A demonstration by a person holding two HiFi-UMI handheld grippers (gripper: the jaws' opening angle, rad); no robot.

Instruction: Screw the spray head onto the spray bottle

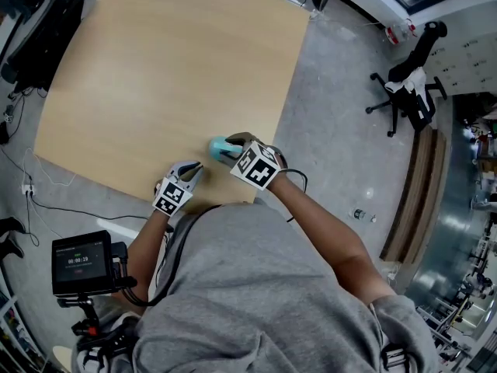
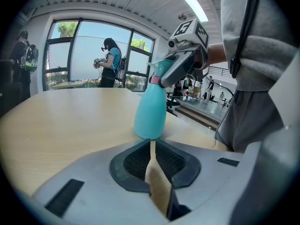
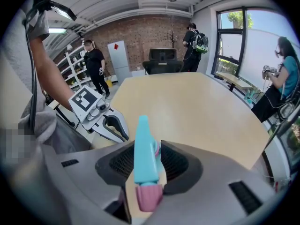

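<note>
A teal spray bottle (image 2: 151, 109) stands upright on the wooden table (image 1: 171, 68) close to its near edge. Its teal spray head (image 3: 144, 156) with a pink collar (image 3: 149, 197) sits on top, and my right gripper (image 3: 147, 159) is shut on that head from above. In the left gripper view, the right gripper (image 2: 180, 65) clamps the bottle's top. My left gripper (image 2: 151, 143) is shut with nothing between its pads, low over the table just short of the bottle's base. In the head view, the left gripper (image 1: 194, 168) lies left of the bottle (image 1: 217, 148) and the right gripper (image 1: 233, 144).
The table's near edge (image 1: 225, 202) runs right by both grippers. A screen on a stand (image 1: 82, 261) sits at my lower left, an office chair (image 1: 408, 84) on the floor to the right. Several people (image 2: 110, 62) stand by the windows and shelves.
</note>
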